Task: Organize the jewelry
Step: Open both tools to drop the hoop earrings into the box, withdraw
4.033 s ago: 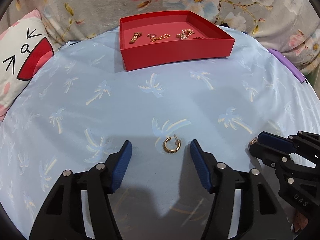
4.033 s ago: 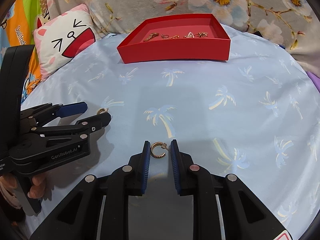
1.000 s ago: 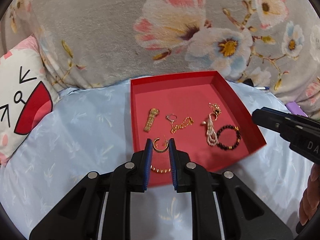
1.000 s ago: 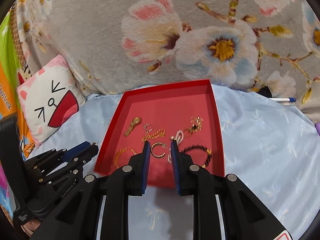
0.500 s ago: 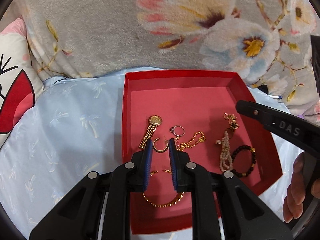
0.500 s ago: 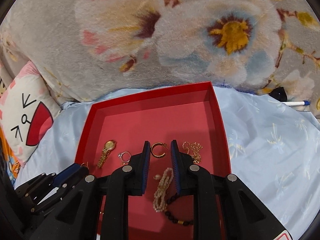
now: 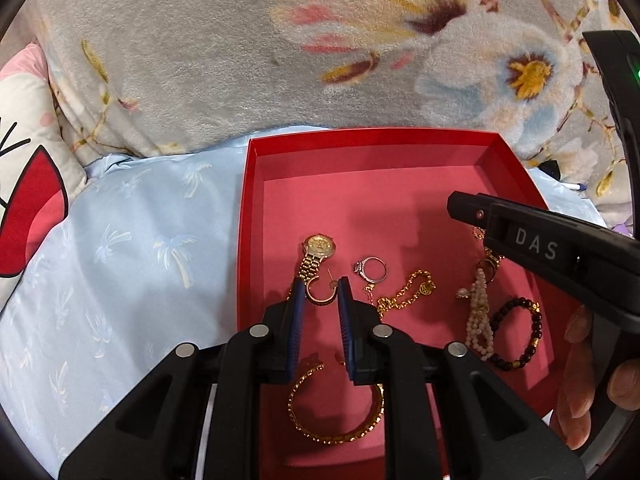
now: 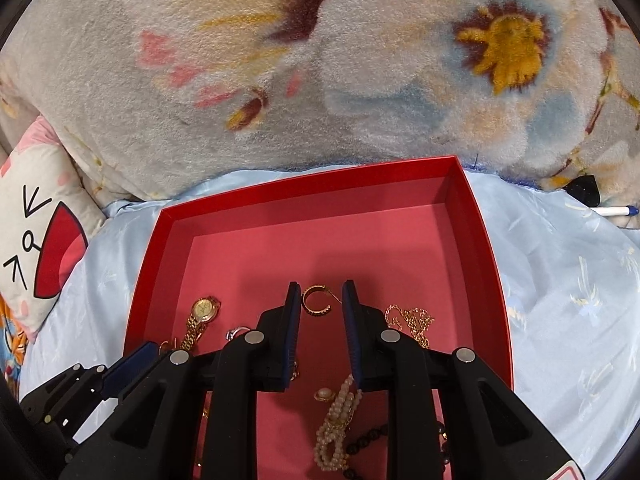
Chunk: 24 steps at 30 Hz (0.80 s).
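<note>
over the red tray's (image 7: 246, 216) bare far half, both tools pinch gold hoop earrings (image 7: 320, 294).

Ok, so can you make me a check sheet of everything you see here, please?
Surface: light blue palm-print cloth, with the red tray lying on it.
Job's things: in the tray are a gold watch, ring, gold chain, bangle, pearl string and dark bead bracelet.
Clutter: a pen at the cloth's far edge.
Grippers: the left gripper holds a hoop earring over the tray; the right gripper holds a second hoop earring over it too.
Cables: nothing seen.
Surroundings: floral blanket behind, cat cushion to one side.
</note>
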Each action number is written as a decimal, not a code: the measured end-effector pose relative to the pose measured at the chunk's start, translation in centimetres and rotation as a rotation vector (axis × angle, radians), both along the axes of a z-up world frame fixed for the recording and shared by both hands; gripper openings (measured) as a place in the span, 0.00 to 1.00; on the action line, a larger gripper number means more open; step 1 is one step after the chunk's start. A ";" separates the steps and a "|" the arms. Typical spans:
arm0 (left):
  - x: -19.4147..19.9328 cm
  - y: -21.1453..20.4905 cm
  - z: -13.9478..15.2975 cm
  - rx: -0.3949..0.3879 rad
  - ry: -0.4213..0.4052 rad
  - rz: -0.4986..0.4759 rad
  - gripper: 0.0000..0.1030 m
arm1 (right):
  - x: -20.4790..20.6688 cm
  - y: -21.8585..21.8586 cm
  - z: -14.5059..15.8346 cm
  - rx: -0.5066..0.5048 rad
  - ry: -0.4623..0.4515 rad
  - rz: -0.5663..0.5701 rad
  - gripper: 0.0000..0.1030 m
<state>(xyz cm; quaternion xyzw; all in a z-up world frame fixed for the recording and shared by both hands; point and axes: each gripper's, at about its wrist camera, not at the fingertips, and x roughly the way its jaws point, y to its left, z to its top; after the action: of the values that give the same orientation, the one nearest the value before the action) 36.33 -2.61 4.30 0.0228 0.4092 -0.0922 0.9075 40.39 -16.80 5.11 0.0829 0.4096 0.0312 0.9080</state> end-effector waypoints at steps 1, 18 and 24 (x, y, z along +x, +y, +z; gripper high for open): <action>0.1 0.0 0.0 0.003 0.001 0.002 0.16 | 0.1 0.0 0.0 -0.003 -0.001 -0.002 0.20; 1.2 1.1 -0.6 -0.040 0.010 0.043 0.26 | -1.0 -0.4 0.7 -0.024 -0.052 -0.012 0.30; -1.4 2.0 1.3 -0.046 -0.076 0.061 0.33 | -5.3 -1.1 2.3 0.019 -0.114 -0.005 0.38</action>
<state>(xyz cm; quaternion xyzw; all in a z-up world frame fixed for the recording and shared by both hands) 34.94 -0.58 5.60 -0.0070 0.3728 -0.0730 0.9250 35.07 -17.88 7.41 0.0903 0.3569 0.0375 0.9290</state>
